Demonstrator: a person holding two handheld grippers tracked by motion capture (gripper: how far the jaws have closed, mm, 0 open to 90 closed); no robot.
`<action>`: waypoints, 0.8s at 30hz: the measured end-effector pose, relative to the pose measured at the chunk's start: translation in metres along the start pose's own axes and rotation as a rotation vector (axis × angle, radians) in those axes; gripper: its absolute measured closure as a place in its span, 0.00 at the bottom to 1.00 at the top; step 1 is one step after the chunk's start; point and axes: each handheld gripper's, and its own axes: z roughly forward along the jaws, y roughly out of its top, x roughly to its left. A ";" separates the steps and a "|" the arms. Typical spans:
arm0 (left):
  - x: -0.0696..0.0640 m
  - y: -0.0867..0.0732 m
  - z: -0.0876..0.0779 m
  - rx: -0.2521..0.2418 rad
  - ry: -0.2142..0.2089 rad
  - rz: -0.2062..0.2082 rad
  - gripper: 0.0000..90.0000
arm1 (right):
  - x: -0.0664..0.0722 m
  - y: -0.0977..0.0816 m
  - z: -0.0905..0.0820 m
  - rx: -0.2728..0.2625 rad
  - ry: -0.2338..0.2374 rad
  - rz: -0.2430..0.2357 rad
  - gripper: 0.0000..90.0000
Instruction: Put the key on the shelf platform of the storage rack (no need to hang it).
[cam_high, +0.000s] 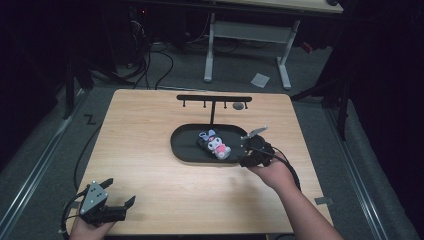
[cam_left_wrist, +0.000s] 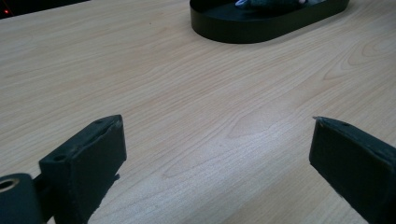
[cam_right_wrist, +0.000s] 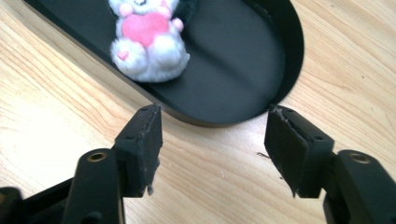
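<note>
Small white-and-pink plush toy (cam_right_wrist: 148, 44) lies in the black oval tray (cam_right_wrist: 243, 60) at mid-bench, long axis running diagonally along the tray. Right gripper (cam_right_wrist: 212, 140) sits at the tray's near-right rim, jaws apart and empty, toy just ahead and to their left. Left gripper (cam_left_wrist: 217, 158), jaws wide apart, rests well away at the light wooden bench's (cam_high: 150, 150) near-left corner. Right hand (cam_high: 272, 175) is clearly nearer.

No text, label or number can be read anywhere
</note>
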 end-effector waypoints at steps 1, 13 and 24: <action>0.000 0.000 -0.001 0.000 0.004 -0.001 0.05 | 0.000 -0.005 -0.001 -0.017 -0.002 0.001 0.41; 0.000 0.001 -0.002 -0.011 0.022 -0.012 0.03 | 0.010 -0.073 -0.002 -0.265 -0.046 0.084 0.36; -0.006 0.005 0.005 -0.003 0.043 -0.017 0.00 | 0.015 -0.148 0.000 -0.456 -0.105 0.252 0.25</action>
